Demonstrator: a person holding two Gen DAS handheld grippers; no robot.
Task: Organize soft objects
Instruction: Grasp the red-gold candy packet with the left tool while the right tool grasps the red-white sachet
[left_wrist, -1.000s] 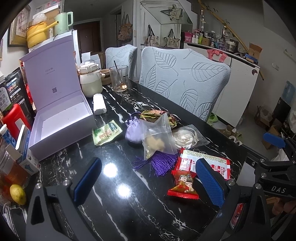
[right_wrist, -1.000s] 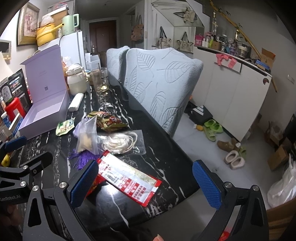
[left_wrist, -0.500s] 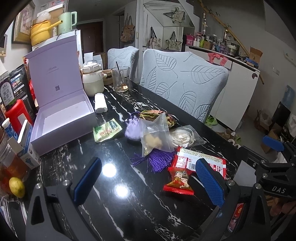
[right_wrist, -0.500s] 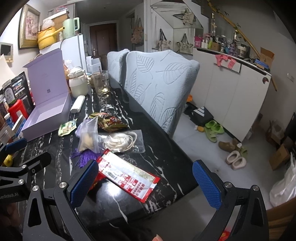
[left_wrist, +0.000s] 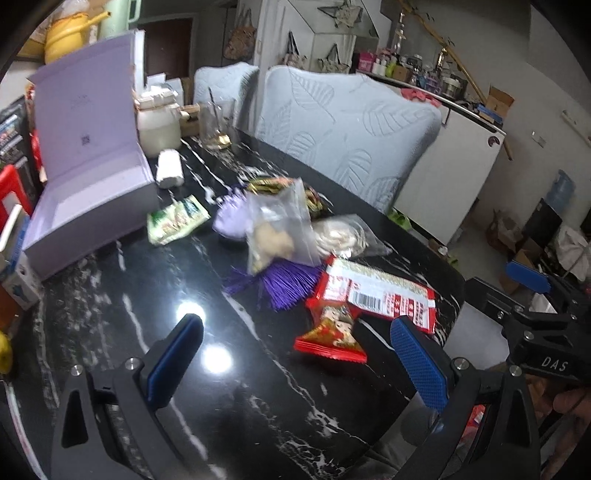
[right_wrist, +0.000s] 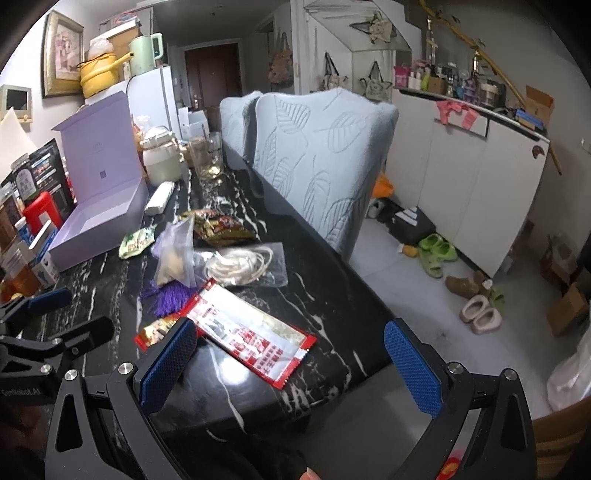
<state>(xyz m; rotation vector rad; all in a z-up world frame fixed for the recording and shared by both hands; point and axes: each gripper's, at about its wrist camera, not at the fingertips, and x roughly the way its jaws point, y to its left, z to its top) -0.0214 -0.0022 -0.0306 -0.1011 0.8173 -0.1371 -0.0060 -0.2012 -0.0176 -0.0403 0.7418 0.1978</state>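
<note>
Soft packets lie in a loose heap on the black marble table (left_wrist: 122, 314): a small red snack packet (left_wrist: 330, 332), a long red and white pouch (left_wrist: 376, 293), a purple tassel (left_wrist: 284, 284), a clear bag with pale lumps (left_wrist: 277, 229), a lilac pouch (left_wrist: 229, 221), a clear bag of white cord (right_wrist: 240, 264) and a green sachet (left_wrist: 175, 221). An open lilac box (left_wrist: 88, 184) stands at the left. My left gripper (left_wrist: 295, 363) hovers open, just short of the red snack packet. My right gripper (right_wrist: 291, 363) hangs open at the table's near corner, over the long pouch (right_wrist: 255, 338).
A cream jar (left_wrist: 157, 123), a glass (left_wrist: 216, 123) and a white roll (left_wrist: 170, 170) stand behind the box. Bottles and cartons (right_wrist: 33, 221) crowd the table's left edge. Two leaf-patterned chairs (right_wrist: 321, 158) line the right side, with shoes (right_wrist: 436, 251) on the floor.
Both grippers have drifted slightly, and the left view has shifted so the heap sits a little further right and higher. Nothing was taken hold of.
</note>
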